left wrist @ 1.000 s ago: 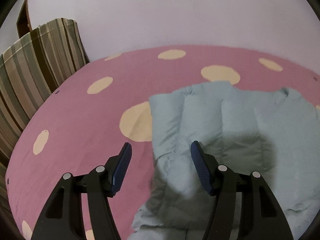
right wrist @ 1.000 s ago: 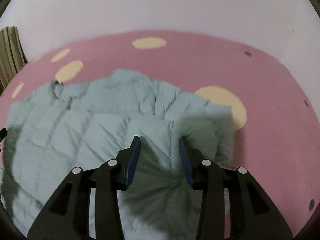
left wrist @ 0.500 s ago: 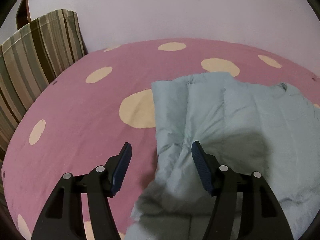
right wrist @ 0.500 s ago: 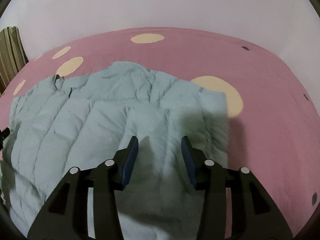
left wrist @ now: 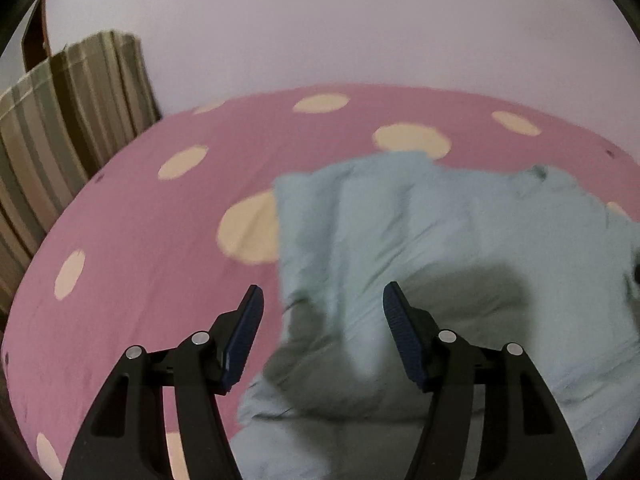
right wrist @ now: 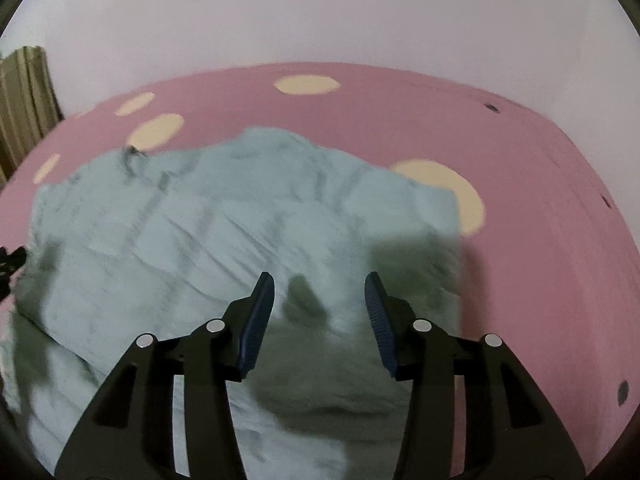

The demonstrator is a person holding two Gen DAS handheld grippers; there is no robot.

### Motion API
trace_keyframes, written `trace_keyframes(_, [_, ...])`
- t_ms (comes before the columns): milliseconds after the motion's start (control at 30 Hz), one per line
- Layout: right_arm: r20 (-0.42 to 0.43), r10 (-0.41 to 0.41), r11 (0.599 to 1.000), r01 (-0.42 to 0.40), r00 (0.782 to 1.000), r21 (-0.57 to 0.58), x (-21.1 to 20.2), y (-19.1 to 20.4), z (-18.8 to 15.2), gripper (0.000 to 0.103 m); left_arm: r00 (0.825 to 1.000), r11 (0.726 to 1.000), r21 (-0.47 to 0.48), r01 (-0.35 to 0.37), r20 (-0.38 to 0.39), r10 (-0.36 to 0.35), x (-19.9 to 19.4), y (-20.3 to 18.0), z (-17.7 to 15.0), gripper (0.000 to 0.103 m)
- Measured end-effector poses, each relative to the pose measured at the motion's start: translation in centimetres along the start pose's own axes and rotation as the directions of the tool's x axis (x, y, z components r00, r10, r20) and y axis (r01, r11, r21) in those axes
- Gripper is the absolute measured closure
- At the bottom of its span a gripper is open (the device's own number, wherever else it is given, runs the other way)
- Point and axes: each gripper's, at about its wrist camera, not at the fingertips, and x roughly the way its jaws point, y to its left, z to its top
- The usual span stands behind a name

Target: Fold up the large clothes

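Compared to a second ago both cameras have pulled up and back a bit, so the bed sits lower in view, more wall shows, and the right gripper point(right wrist: 319, 294) has spread its fingers noticeably wider than it had them. The pale blue quilted jacket point(right wrist: 224, 236) lies spread out on the pink bedsheet point(right wrist: 540, 208) with the big cream dots, pretty rumpled, nothing pinched by either tool. The left gripper point(left wrist: 323, 304) hangs over the jacket's left edge with its fingers wide apart and nothing between them; its left finger is over bare sheet, its right one over the fabric. The right gripper hovers over the near right part of the jacket, also spread wide and empty, throwing a dark shadow on the cloth. The jacket's far right corner overlaps one big cream dot point(right wrist: 468, 196). A striped cushion point(left wrist: 68, 120) leans at the far left of the bed against the white wall point(left wrist: 340, 20). Everything's a bit motion-blurred, so fine seams are hard to make out.
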Motion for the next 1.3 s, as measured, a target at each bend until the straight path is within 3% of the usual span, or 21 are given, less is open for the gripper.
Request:
trace_keyframes(233, [-0.032,0.038,0.997,-0.04,0.999,-0.06,3.0,3.9,0.8,0.056,0.998,1.0,0.02,0.011,-0.056,-0.01,3.5,-3.2,0.2,0.04])
trace_keyframes(367, [-0.073,0.02,0.996,-0.026,0.997,-0.083,5.5,4.6,-0.4,0.055,0.997,1.0,0.029,0.009,-0.083,-0.006,5.1,-3.5,-0.7,0.04])
trace_keyframes(567, [-0.059,0.009,0.996,-0.014,0.998,-0.085,5.7,4.9,-0.7,0.055,0.997,0.999,0.041,-0.006,-0.08,0.01,5.6,-3.8,-0.9,0.039])
trace_keyframes(667, [-0.037,0.031,0.998,-0.033,0.999,-0.05,3.8,4.0,-0.6,0.051,0.998,0.999,0.037,-0.007,-0.069,0.009,3.6,-3.2,-0.7,0.039])
trace_keyframes(833, [-0.003,0.033,0.999,-0.033,0.999,-0.03,-1.4,2.2,-3.1,0.04,0.999,1.0,0.021,0.009,-0.043,-0.008,-0.7,-0.8,-2.8,0.028])
trace_keyframes(1067, [-0.033,0.014,1.0,-0.014,0.999,0.007,-7.9,-1.4,-10.5,0.037,0.998,0.999,-0.037,0.02,-0.052,-0.022,-6.8,4.3,-9.4,0.027])
trace_keyframes(1300, [-0.081,-0.018,0.999,0.021,0.997,0.042,-12.0,-4.5,-17.4,0.032,0.993,0.995,-0.095,0.021,-0.117,-0.032,-11.1,8.8,-16.9,0.027])
